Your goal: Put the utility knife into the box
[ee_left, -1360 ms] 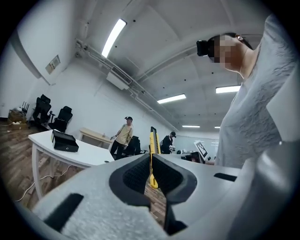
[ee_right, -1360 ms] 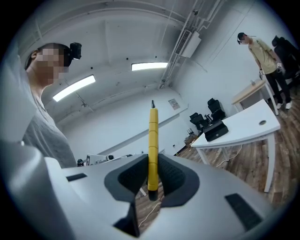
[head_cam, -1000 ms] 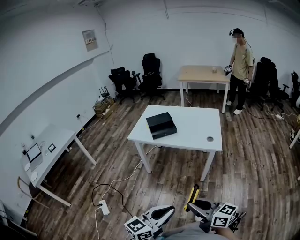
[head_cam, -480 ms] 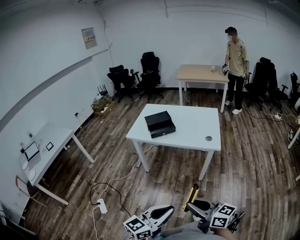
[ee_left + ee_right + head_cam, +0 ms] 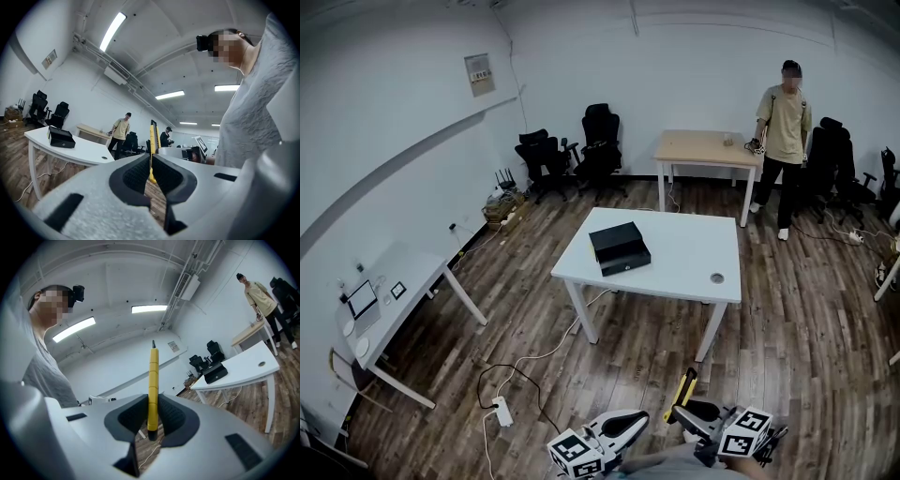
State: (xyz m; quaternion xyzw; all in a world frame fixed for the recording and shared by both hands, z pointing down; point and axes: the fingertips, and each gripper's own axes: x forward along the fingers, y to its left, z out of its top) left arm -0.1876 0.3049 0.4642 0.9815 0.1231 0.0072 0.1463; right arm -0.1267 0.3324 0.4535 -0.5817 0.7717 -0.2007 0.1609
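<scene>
A black box (image 5: 620, 248) lies on the left half of the white table (image 5: 694, 253) in the middle of the room, well away from both grippers. My right gripper (image 5: 684, 409) is low at the bottom of the head view, shut on a yellow utility knife (image 5: 683, 389) that sticks up from its jaws. In the right gripper view the knife (image 5: 153, 380) stands upright between the pads (image 5: 171, 420), with the box (image 5: 215, 372) far off to the right. My left gripper (image 5: 625, 426) is beside it, shut and holding nothing. Past the left gripper (image 5: 150, 161) I see the knife (image 5: 152, 140) and the box (image 5: 61, 137).
A person (image 5: 783, 122) stands by a wooden table (image 5: 705, 145) at the back right. Black office chairs (image 5: 572, 155) line the far wall. A white desk (image 5: 394, 300) is at the left. Cables and a power strip (image 5: 502, 410) lie on the wooden floor before me.
The person at the back has stepped to the right of the wooden table. My grippers and the knife have kept their places.
</scene>
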